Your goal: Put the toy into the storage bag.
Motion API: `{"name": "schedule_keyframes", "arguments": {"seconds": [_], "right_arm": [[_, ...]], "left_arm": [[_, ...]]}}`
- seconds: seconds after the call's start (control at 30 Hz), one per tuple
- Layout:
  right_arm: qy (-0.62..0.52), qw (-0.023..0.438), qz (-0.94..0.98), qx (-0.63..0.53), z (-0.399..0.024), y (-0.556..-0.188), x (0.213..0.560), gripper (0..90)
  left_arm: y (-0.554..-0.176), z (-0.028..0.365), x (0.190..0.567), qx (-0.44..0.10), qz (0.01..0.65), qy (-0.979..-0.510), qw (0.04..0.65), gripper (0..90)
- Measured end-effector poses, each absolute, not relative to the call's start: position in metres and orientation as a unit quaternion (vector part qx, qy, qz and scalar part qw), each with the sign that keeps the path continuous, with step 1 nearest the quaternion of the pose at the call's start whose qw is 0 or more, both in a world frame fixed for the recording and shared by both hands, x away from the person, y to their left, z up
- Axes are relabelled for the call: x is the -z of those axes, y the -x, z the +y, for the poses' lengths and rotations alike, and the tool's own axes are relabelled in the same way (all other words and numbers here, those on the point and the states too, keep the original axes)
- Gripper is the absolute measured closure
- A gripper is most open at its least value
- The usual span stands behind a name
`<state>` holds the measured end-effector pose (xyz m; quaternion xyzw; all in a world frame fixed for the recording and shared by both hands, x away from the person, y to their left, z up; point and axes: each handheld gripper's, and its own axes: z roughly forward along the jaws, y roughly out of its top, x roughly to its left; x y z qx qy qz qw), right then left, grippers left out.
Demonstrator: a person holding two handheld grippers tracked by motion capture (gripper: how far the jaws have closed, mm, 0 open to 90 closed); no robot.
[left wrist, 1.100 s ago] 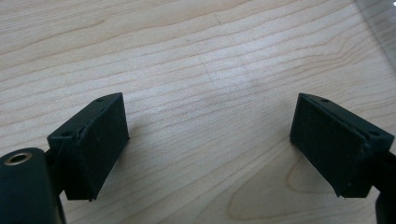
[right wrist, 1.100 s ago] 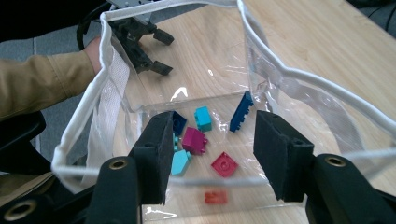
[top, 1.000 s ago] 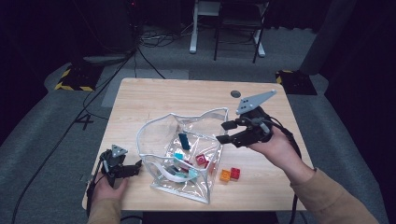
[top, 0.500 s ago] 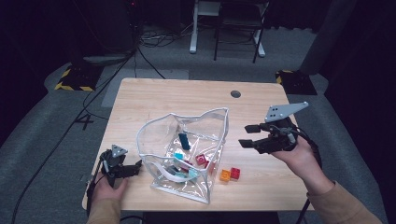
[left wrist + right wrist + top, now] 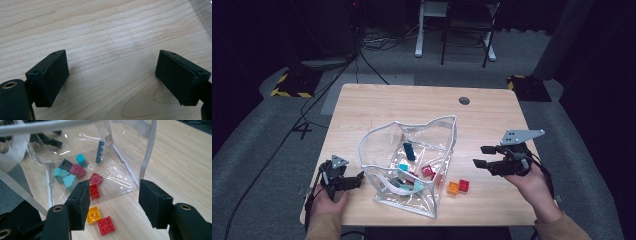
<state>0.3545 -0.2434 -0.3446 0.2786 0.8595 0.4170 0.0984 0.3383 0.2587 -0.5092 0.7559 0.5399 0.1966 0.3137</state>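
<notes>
No readable brand, label or writing is seen on any item. A clear plastic bag (image 5: pixel 412 165) with a white rim is stood open mid-table (image 5: pixel 422 105); teal, dark and red bricks are seen inside it, plus a blue comb-like piece (image 5: pixel 99 151) leaned on its inner wall. A grommet hole (image 5: pixel 464 100) is set near the table's far edge.

The yellow brick (image 5: pixel 93 214) and red brick (image 5: pixel 106 225) are laid touching, on the wood just outside the bag's right wall, near the front edge. Studded tops face up.

The right gripper (image 5: pixel 479 156) is held right of the bag, above the table; jaws have just been opening, now partly apart, nothing between them. Bag wall is between it and the inner bricks.

The left gripper (image 5: pixel 358 179) is rested left of the bag, jaws wide apart over bare wood, nothing held.
</notes>
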Motion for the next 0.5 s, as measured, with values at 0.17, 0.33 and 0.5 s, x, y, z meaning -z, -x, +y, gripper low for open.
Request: {"name": "schedule_keyframes", "arguments": {"seconds": [0.17, 0.33, 0.5], "right_arm": [[-0.296, 0.093, 0.85, -0.427, -0.249, -0.351, 0.371, 43.3], [-0.302, 0.088, 0.854, -0.414, -0.249, -0.353, 0.399, 43.9], [-0.299, 0.079, 0.865, -0.395, -0.243, -0.354, 0.421, 44.5]], "left_arm": [[-0.338, 0.259, 0.509, -0.196, 0.54, -0.756, 0.313, 11.8], [-0.338, 0.259, 0.509, -0.197, 0.54, -0.756, 0.314, 11.8], [-0.338, 0.259, 0.509, -0.197, 0.54, -0.756, 0.314, 11.8]]}}
